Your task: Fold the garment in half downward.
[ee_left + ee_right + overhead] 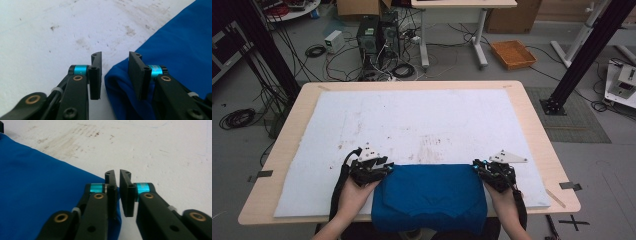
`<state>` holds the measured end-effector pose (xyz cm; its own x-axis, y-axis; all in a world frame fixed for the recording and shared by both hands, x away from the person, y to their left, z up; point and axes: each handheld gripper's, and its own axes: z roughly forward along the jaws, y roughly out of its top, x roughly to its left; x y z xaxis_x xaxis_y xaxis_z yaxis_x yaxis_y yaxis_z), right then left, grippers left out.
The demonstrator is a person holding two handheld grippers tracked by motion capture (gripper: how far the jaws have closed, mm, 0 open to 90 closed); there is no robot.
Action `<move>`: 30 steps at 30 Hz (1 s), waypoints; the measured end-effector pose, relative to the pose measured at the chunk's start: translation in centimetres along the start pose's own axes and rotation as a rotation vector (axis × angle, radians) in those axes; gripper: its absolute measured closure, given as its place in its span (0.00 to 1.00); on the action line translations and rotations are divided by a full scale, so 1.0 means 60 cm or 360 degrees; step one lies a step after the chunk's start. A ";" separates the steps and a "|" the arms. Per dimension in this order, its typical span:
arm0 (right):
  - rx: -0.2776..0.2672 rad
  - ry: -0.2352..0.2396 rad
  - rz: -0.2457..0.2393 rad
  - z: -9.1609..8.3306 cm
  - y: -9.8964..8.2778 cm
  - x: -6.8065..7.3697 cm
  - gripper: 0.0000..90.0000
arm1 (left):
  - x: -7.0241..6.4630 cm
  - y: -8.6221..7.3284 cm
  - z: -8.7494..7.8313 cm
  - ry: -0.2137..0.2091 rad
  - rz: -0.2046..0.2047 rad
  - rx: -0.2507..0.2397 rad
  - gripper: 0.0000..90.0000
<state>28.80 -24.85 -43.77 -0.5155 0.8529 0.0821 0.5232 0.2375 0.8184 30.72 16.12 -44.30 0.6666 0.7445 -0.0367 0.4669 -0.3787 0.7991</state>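
Note:
A blue cloth [429, 195] lies folded on the white mat [412, 120] at the table's near edge, its front hanging over. My left gripper [389, 167] rests at the cloth's far left corner. In the left gripper view its jaws [115, 56] stand apart, with the cloth's [175, 45] rumpled corner lying low between them and untouched by the pads. My right gripper [476, 165] sits at the far right corner. In the right gripper view its jaws [117, 173] are drawn together to a thin slit with nothing seen between the tips, and the cloth [37, 182] lies under the left jaw.
The stained mat covers most of the wooden table [532, 130]. Beyond the far edge the floor holds computer towers [377, 32], tangled cables and an orange tray [513, 53]. Black frame posts [582, 55] rise at both sides.

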 end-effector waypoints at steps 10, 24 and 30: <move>-0.0099 0.0025 0.0162 -0.019 0.004 -0.021 0.74 | 0.014 -0.001 -0.021 0.0025 -0.0095 -0.0113 0.64; 0.0168 0.0203 0.0167 0.027 -0.007 -0.017 0.91 | 0.019 -0.011 0.003 -0.0156 -0.0201 0.0066 0.86; 0.0082 0.0180 0.0062 0.030 0.010 -0.020 0.93 | 0.031 0.002 0.004 -0.0164 -0.0177 0.0038 0.94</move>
<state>30.94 -24.91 -44.37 -0.5657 0.8049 0.1793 0.5772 0.2312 0.7832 32.16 17.33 -44.41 0.6655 0.7227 -0.1866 0.5541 -0.3109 0.7722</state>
